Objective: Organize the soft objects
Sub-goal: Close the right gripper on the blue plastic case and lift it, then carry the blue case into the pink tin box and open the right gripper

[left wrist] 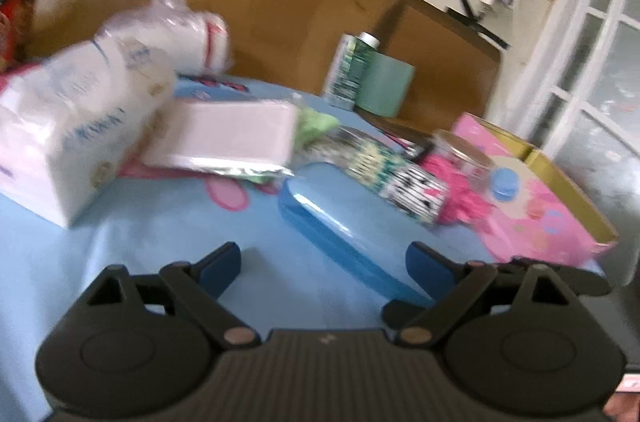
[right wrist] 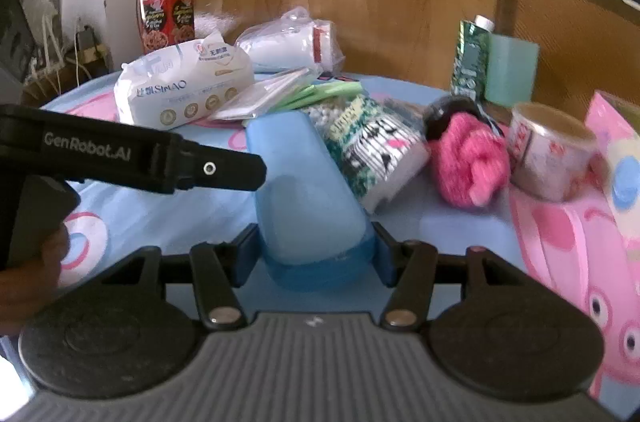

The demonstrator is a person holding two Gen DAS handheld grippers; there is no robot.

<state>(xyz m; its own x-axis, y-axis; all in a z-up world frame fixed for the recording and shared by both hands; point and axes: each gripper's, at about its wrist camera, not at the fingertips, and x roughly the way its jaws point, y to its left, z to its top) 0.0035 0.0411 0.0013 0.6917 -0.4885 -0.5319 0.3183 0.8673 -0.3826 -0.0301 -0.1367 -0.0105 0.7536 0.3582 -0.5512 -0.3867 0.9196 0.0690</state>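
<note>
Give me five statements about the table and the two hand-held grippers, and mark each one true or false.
1. The right hand-held gripper has the blue case between its fingers. True.
2. The left hand-held gripper clamps the pink fluffy item. False: its jaws stand apart with nothing gripped.
3. The tape roll lies to the right of the pink fluffy item in the right wrist view. True.
4. The tissue pack lies inside the pink box. False: it lies on the blue tablecloth.
5. The red carton lies flat at the table's near edge. False: it stands upright at the back.
</note>
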